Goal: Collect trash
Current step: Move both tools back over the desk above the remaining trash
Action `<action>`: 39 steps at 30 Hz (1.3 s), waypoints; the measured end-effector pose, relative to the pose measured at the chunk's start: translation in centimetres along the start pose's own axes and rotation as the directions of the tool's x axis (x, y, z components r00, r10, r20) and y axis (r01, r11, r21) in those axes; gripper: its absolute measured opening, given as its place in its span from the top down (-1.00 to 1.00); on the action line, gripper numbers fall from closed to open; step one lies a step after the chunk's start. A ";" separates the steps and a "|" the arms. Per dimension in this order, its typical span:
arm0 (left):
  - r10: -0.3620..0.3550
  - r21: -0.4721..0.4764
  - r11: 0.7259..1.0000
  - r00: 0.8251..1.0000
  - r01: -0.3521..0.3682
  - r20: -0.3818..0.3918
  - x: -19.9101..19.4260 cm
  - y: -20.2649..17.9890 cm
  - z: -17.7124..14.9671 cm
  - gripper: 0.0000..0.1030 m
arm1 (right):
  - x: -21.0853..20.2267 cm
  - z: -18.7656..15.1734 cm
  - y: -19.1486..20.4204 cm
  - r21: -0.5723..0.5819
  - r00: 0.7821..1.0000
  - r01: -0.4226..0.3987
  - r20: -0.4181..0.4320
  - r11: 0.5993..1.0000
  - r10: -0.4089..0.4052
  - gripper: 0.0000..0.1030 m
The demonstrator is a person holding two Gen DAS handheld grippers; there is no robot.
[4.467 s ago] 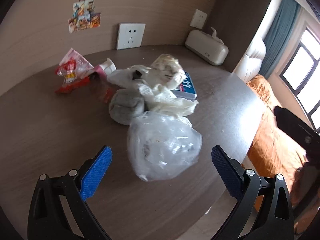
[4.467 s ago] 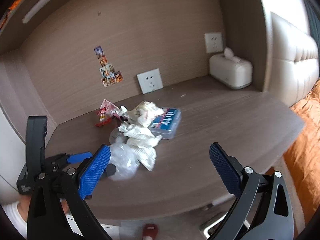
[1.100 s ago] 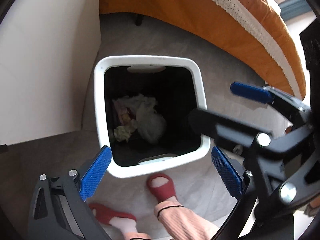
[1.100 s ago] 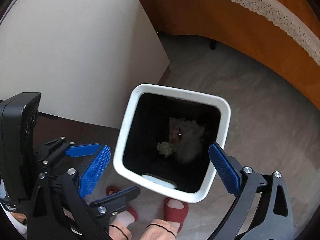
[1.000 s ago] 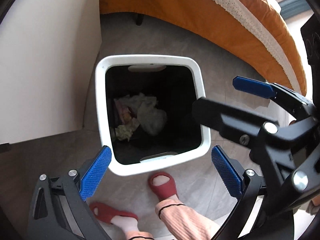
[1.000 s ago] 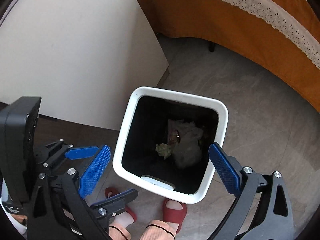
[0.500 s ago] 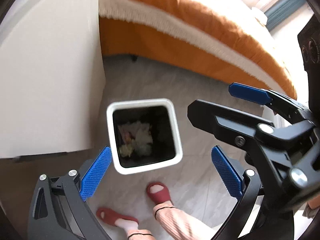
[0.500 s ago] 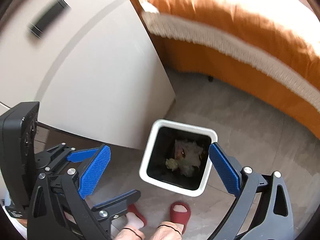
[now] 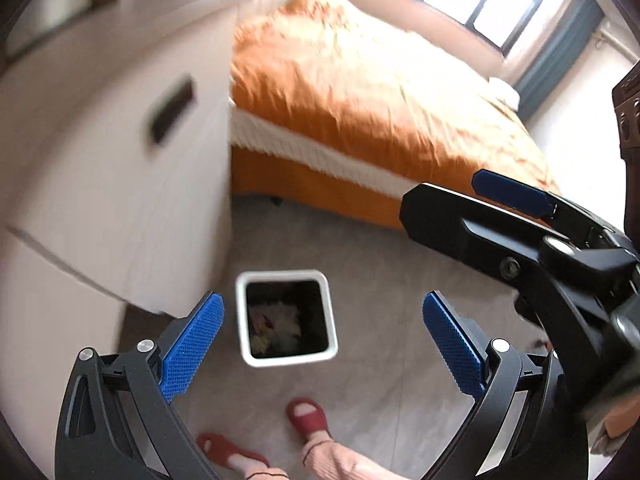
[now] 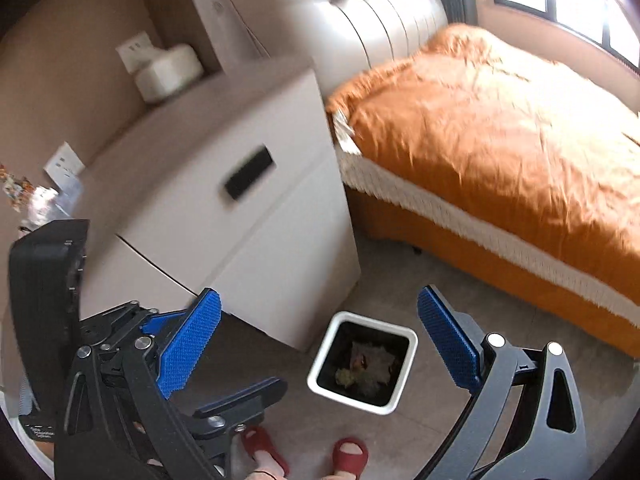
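A white square trash bin [image 9: 242, 320] stands on the grey floor below me with crumpled trash [image 9: 276, 322] inside; it also shows in the right wrist view [image 10: 320, 366]. My left gripper [image 9: 322, 346] is open and empty, high above the bin. My right gripper [image 10: 320, 346] is open and empty, also high above the bin. The right gripper's black body crosses the right of the left wrist view [image 9: 520, 240]. A little leftover trash [image 10: 38, 204] lies blurred on the desk at the far left.
A white bedside cabinet [image 10: 240, 208] stands left of the bin. A bed with an orange cover [image 10: 500, 120] fills the right. A white tissue box [image 10: 168, 72] sits on the cabinet top. My feet in red slippers [image 9: 308, 420] stand just before the bin.
Both grippers have risen well above the bin and tilted up, so the bin looks smaller and the bed, cabinet and window have come into view. Both stay open and empty.
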State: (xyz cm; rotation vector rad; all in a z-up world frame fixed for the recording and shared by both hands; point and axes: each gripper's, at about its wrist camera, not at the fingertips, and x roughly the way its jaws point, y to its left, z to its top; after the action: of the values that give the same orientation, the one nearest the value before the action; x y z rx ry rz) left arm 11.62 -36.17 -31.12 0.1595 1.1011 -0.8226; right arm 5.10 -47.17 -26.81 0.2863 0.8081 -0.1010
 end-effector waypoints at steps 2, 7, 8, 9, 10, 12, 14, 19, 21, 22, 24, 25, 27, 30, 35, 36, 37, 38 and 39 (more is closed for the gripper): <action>0.021 -0.020 1.000 1.000 -0.021 0.018 -2.2 0.5 0.0 -0.91 | -1.1 0.9 1.2 -0.025 0.999 -0.010 0.031 1.000 0.011 -0.91; 0.086 -0.077 0.994 0.989 -0.078 0.120 -9.0 2.1 -0.4 -0.90 | -3.1 3.3 5.3 -0.105 0.993 -0.078 0.085 0.991 0.087 -0.91; 0.104 -0.091 0.992 0.985 -0.092 0.137 -10.3 2.6 -0.6 -0.90 | -3.2 3.7 6.2 -0.122 0.990 -0.093 0.092 0.988 0.104 -0.91; 0.119 -0.107 0.989 0.981 -0.103 0.152 -11.6 3.1 -0.8 -0.90 | -3.4 4.2 7.4 -0.142 0.987 -0.111 0.096 0.984 0.125 -0.91; 0.137 -0.127 0.985 0.976 -0.116 0.169 -13.3 3.8 -1.1 -0.90 | -3.5 4.6 8.6 -0.163 0.984 -0.130 0.098 0.978 0.147 -0.91; 0.180 -0.158 0.976 0.966 -0.152 0.187 -15.5 5.1 -1.6 -0.90 | -3.7 5.3 10.9 -0.205 0.977 -0.161 0.104 0.965 0.185 -0.91; 0.242 -0.192 0.960 0.949 -0.204 0.202 -18.0 6.7 -2.5 -0.90 | -4.0 6.1 13.6 -0.250 0.966 -0.204 0.103 0.947 0.235 -0.91; 0.366 -0.291 0.910 0.903 -0.297 0.225 -23.0 11.0 -4.5 -0.90 | -4.3 7.3 19.7 -0.355 0.941 -0.275 0.090 0.893 0.326 -0.91; 0.402 -0.335 0.888 0.886 -0.315 0.230 -24.7 12.8 -5.3 -0.90 | -4.4 7.6 21.8 -0.391 0.933 -0.293 0.085 0.873 0.351 -0.91; 0.417 -0.358 0.877 0.880 -0.322 0.230 -25.5 13.8 -5.9 -0.90 | -4.3 7.6 23.2 -0.411 0.929 -0.304 0.074 0.860 0.364 -0.91; 0.425 -0.385 0.866 0.876 -0.321 0.227 -26.5 15.4 -6.4 -0.90 | -4.2 7.6 25.2 -0.437 0.923 -0.316 0.063 0.842 0.379 -0.91; 0.440 -0.400 0.856 0.868 -0.328 0.229 -27.2 16.1 -6.7 -0.90 | -4.0 7.6 26.3 -0.450 0.920 -0.325 0.053 0.832 0.388 -0.91; 0.453 -0.417 0.846 0.861 -0.333 0.231 -28.0 17.1 -7.6 -0.90 | -3.7 7.5 28.2 -0.470 0.916 -0.336 0.036 0.816 0.399 -0.91; 0.470 -0.444 0.830 0.853 -0.339 0.227 -28.8 19.1 -8.2 -0.90 | -2.8 7.6 30.8 -0.496 0.913 -0.348 0.012 0.796 0.407 -0.91; 0.475 -0.468 0.817 0.853 -0.336 0.216 -28.9 22.4 -8.6 -0.90 | -0.8 7.7 33.8 -0.515 0.918 -0.348 -0.019 0.783 0.396 -0.91; 0.473 -0.471 0.817 0.854 -0.332 0.219 -28.9 23.0 -8.7 -0.90 | -0.4 7.7 34.3 -0.520 0.920 -0.346 -0.023 0.781 0.392 -0.91; 0.463 -0.471 0.821 0.859 -0.323 0.219 -28.8 23.6 -8.7 -0.90 | 0.2 7.7 34.9 -0.527 0.922 -0.343 -0.032 0.778 0.385 -0.91; 0.454 -0.467 0.827 0.862 -0.314 0.224 -28.6 23.9 -8.8 -0.90 | 0.7 7.8 35.4 -0.535 0.922 -0.347 -0.045 0.770 0.384 -0.91; 0.452 -0.464 0.829 0.862 -0.311 0.229 -28.5 24.3 -8.8 -0.90 | 1.2 7.7 35.9 -0.543 0.921 -0.352 -0.057 0.762 0.384 -0.91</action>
State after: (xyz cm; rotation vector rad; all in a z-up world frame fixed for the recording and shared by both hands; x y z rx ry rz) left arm 15.64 -0.21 -17.98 -0.1104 0.8575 -0.2204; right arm 18.41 -15.09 -14.96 -0.1070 0.6753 0.4928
